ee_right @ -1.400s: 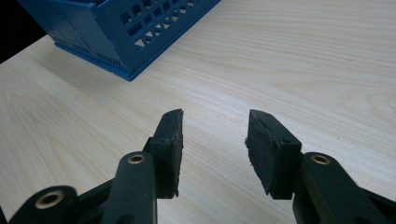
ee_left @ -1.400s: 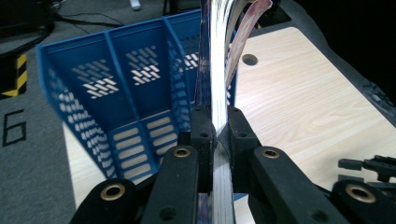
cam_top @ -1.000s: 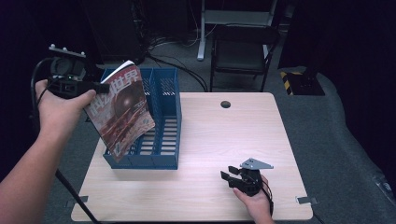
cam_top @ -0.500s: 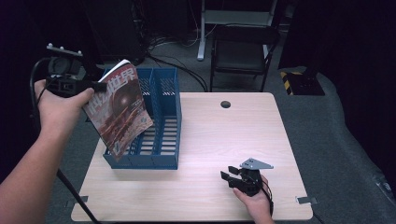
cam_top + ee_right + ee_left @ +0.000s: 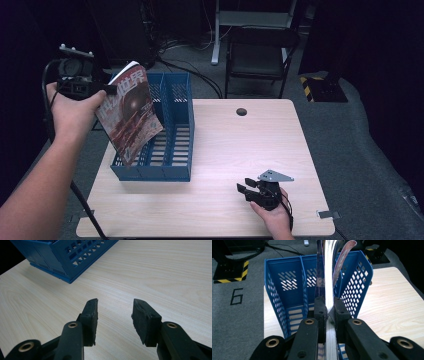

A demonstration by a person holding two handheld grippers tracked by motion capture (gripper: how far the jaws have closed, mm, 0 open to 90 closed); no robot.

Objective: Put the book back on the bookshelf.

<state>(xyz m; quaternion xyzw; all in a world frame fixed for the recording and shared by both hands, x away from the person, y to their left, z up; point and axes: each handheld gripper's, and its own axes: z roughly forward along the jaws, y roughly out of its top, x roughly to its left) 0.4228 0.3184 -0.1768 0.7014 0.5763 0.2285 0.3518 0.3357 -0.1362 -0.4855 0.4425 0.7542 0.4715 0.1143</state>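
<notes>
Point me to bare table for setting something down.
Free: the table from the blue rack across to its right edge, and the front strip left of the right gripper. Crowded: the left end, where the left gripper holds a magazine over the rack.

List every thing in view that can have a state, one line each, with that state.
Left gripper: shut on the magazine, held above the table's left edge.
Glossy red-covered magazine: clamped, tilted, hanging over the rack, not yet in a slot.
Blue perforated plastic file rack: upright on the table, its visible slots empty.
Right gripper: open, nothing between its jaws, resting low over the table.
Light wooden table: bears the rack.
</notes>
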